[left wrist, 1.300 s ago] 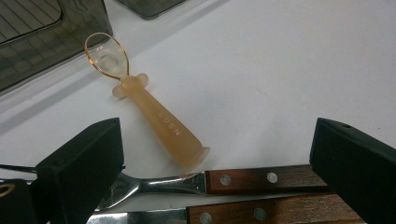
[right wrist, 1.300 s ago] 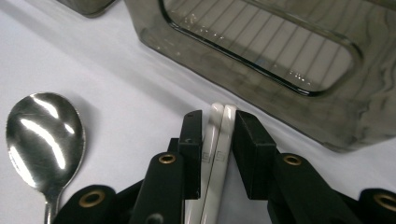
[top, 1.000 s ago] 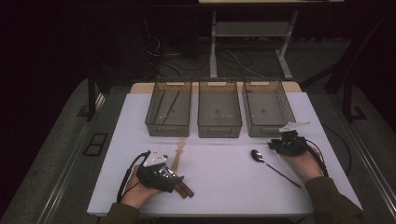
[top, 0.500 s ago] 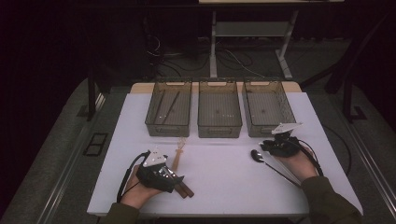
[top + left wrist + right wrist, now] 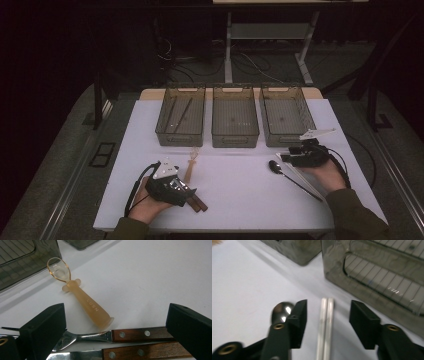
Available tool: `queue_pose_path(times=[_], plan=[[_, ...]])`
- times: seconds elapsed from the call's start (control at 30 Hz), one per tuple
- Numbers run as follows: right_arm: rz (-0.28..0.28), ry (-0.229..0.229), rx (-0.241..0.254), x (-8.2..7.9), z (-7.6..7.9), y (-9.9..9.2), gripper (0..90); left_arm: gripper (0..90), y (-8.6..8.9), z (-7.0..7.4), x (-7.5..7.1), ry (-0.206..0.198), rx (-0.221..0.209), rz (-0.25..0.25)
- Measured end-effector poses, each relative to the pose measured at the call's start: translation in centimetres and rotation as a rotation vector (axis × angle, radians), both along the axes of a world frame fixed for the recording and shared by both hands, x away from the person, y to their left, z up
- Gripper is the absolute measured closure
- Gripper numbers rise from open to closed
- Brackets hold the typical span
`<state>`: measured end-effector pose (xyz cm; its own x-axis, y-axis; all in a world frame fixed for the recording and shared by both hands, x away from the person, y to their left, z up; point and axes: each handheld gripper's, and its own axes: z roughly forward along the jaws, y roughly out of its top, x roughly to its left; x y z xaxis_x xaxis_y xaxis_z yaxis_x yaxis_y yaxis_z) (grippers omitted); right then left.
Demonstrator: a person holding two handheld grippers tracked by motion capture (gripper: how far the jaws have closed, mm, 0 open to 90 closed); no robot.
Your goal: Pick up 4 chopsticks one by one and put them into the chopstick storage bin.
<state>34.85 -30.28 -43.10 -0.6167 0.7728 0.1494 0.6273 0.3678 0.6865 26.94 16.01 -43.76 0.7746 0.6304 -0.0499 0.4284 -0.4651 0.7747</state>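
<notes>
Left gripper (image 5: 191,191): near the table's front edge, left of middle; jaws wide apart, nothing pinched, over two wooden-handled pieces.
Wooden-handled fork (image 5: 112,335): flat on the table, steel neck, brown riveted handle; lies between the jaws, untouched.
Wooden-handled knife (image 5: 130,353): just beside the fork, parallel, same riveted wood.
Amber plastic spoon (image 5: 82,300): translucent, thick stubby handle, clear bowl pointing toward the trays; its butt sits right by the fork.
Right gripper (image 5: 326,315): toward the table's right edge; jaws have just been opening, now moderately wide, pads clear of the chopsticks between them.
Metal chopsticks (image 5: 325,322): silver pair, side by side, touching, flat on the white table (image 5: 240,200).
Steel spoon (image 5: 292,177): dark shiny bowl, thin handle, just left of the chopsticks.
Trays (image 5: 235,140): three smoky clear bins in a row by the far edge.
</notes>
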Motion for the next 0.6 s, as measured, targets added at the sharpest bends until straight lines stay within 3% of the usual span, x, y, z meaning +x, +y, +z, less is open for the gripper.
queue_pose_path(times=[0.37,0.6], plan=[[0.040,-0.005,-0.051,-3.6,1.1,-1.7,42.3,1.4,0.2,-0.1,0.0,0.005,-0.009,-0.002],[0.018,0.023,-0.050,-6.5,0.7,-3.9,55.3,1.5,0.3,0.0,0.0,0.004,-0.013,0.001]])
